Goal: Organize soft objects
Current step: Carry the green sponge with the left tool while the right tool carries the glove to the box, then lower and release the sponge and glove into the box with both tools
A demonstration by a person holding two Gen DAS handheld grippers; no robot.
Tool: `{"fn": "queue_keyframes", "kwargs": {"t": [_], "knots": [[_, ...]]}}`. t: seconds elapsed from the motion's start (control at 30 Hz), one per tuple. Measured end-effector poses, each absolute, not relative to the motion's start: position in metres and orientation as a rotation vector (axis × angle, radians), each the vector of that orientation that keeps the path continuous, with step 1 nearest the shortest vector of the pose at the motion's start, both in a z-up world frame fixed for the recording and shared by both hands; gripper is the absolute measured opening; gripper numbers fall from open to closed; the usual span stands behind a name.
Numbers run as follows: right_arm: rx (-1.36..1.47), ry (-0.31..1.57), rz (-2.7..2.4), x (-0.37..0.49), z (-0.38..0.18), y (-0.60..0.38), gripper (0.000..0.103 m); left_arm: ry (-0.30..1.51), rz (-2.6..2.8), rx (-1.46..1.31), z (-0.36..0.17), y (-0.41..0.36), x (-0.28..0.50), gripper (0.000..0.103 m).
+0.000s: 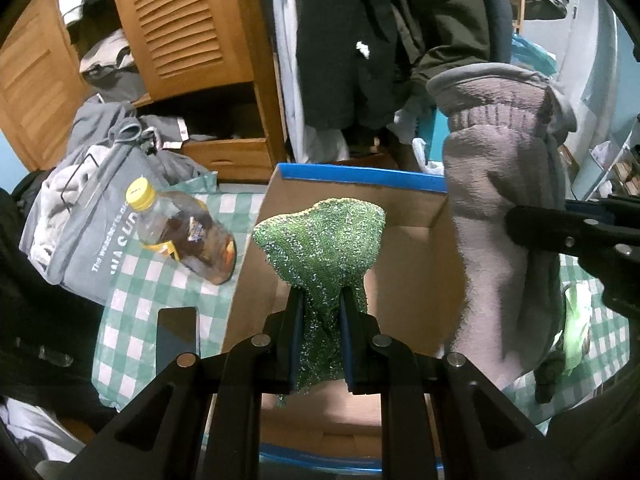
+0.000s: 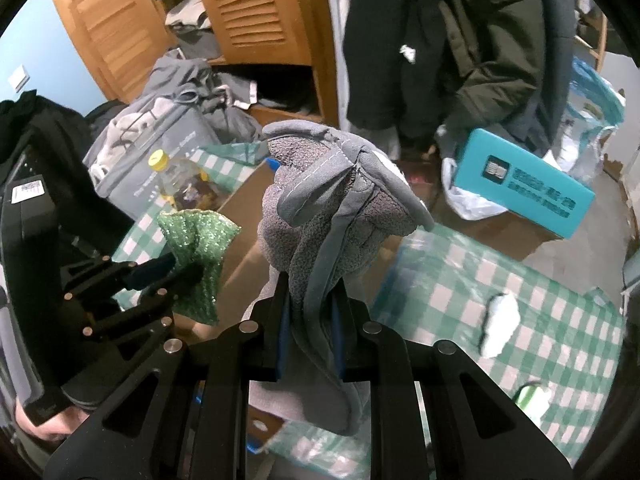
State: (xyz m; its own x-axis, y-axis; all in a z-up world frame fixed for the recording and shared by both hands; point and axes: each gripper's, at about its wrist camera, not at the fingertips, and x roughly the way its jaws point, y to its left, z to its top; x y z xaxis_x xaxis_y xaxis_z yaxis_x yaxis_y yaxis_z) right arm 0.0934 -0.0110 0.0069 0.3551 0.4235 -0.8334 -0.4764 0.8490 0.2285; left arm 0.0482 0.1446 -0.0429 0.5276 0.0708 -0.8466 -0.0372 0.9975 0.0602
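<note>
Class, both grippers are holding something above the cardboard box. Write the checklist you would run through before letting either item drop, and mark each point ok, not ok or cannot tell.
1. Left gripper shut on the green scrubbing cloth: ok.
2. Right gripper shut on the grey mitt: ok.
3. Green scrubbing cloth hangs over the open cardboard box: ok.
4. Grey mitt fully over the box: cannot tell, it hangs near the box's right wall.
5. Box floor free of other items: cannot tell, the grippers hide much of it.
6. Bottle lies outside the box, on the checked cloth: ok.
</note>
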Motion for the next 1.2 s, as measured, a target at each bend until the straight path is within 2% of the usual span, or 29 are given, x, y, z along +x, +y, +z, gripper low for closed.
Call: {"fn": "queue_keyframes", "kwargs": {"t": [0.4, 0.5, 0.53, 0.57, 0.6, 0.67, 0.73, 0.8, 0.87, 0.9, 1.2], "knots": [[-0.084, 1.142, 0.632, 0.103, -0.02, 0.035, 0.016, 1.094, 0.088, 0.021, -0.075, 0.166, 0.053, 0.018], [-0.078, 1.174, 0.637, 0.105, -0.031, 0.04, 0.016, 1.106, 0.099, 0.02, -0.076, 0.168, 0.054, 0.021], [-0.081, 1.184, 0.638, 0.106, -0.034, 0.041, 0.017, 1.106, 0.102, 0.02, -0.076, 0.168, 0.054, 0.025], [-0.08, 1.194, 0.636, 0.106, -0.038, 0.041, 0.021, 1.105, 0.105, 0.02, -0.075, 0.168, 0.054, 0.029], [-0.083, 1.201, 0.632, 0.107, -0.04, 0.042, 0.03, 1.1, 0.109, 0.019, -0.074, 0.168, 0.053, 0.033], [-0.099, 1.216, 0.622, 0.106, -0.044, 0.043, 0.037, 1.096, 0.113, 0.021, -0.073, 0.168, 0.053, 0.042], [-0.107, 1.216, 0.613, 0.106, -0.046, 0.042, 0.039, 1.094, 0.115, 0.025, -0.073, 0.167, 0.053, 0.056], [-0.108, 1.211, 0.621, 0.105, -0.045, 0.04, 0.05, 1.091, 0.119, 0.03, -0.073, 0.167, 0.052, 0.063], [-0.114, 1.201, 0.625, 0.103, -0.043, 0.04, 0.059, 1.091, 0.122, 0.032, -0.073, 0.167, 0.051, 0.064], [-0.12, 1.194, 0.622, 0.103, -0.043, 0.04, 0.06, 1.093, 0.124, 0.031, -0.073, 0.168, 0.051, 0.064], [-0.135, 1.181, 0.588, 0.099, -0.039, 0.029, 0.061, 1.09, 0.127, 0.037, -0.07, 0.165, 0.048, 0.064]]}}
